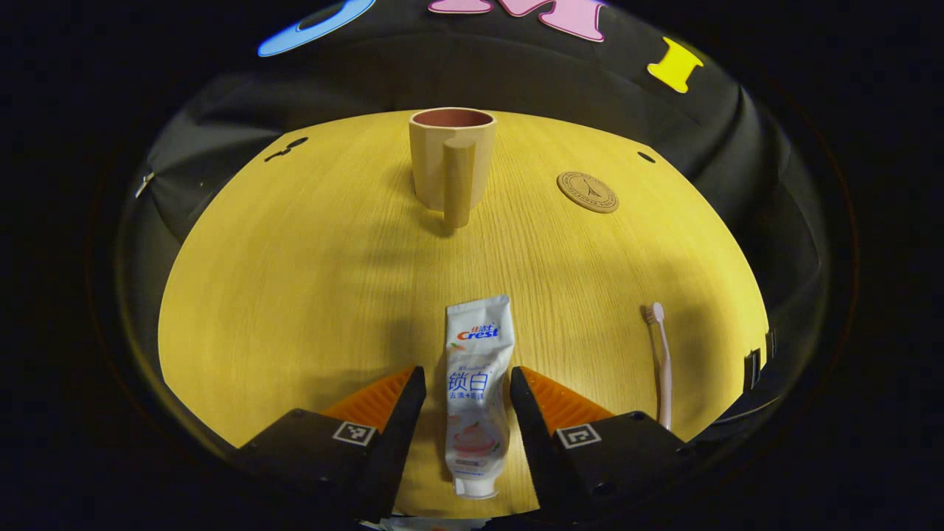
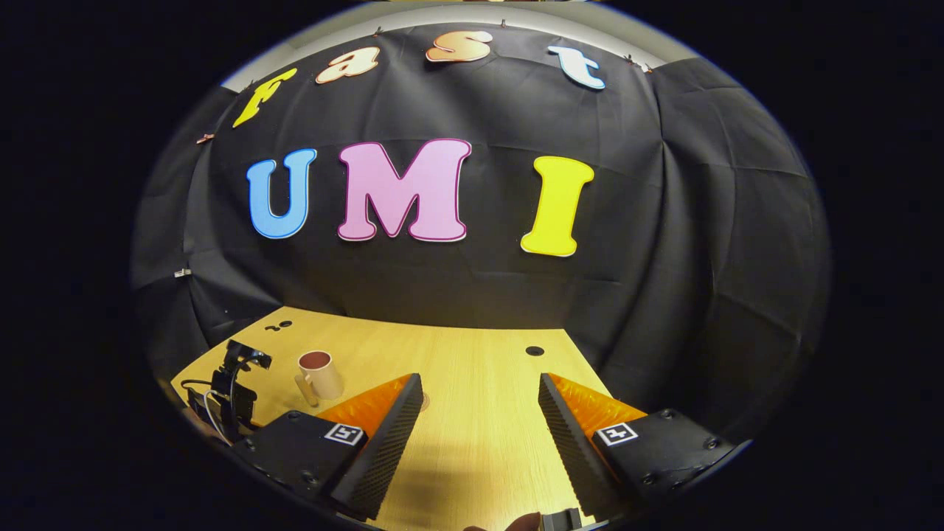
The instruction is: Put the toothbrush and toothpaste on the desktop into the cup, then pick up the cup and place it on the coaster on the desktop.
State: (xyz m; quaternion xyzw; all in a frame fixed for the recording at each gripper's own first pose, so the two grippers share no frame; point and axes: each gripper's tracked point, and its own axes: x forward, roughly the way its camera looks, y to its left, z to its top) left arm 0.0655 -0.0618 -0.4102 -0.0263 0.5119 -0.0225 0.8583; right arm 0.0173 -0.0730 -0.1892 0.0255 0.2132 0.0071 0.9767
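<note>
Low over the yellow wood-grain desktop, the left gripper hangs with its jaws spread wide, straddling the white plastic toothpaste tube. Both fingers stand just beside the tube without pressing on it, so nothing is grasped. The tube lies flat, cap toward six o'clock, crimped end toward twelve.

At twelve o'clock from the tube, well apart, stands the tan faceted cup with a straight handle facing the gripper and a reddish-brown inside; what I can see of the inside holds nothing. At about one o'clock, beside the cup, lies the round brown coaster with a tower emblem, bare on top. At three o'clock from the tube the pale pink toothbrush lies flat, bristle head pointing to twelve. The desktop between tube and cup is open.

Off to the side, the right gripper is held higher, jaws likewise wide apart and holding nothing. From its view the cup sits at about ten o'clock, and the left gripper's dark body shows at nine o'clock near the desk edge.
</note>
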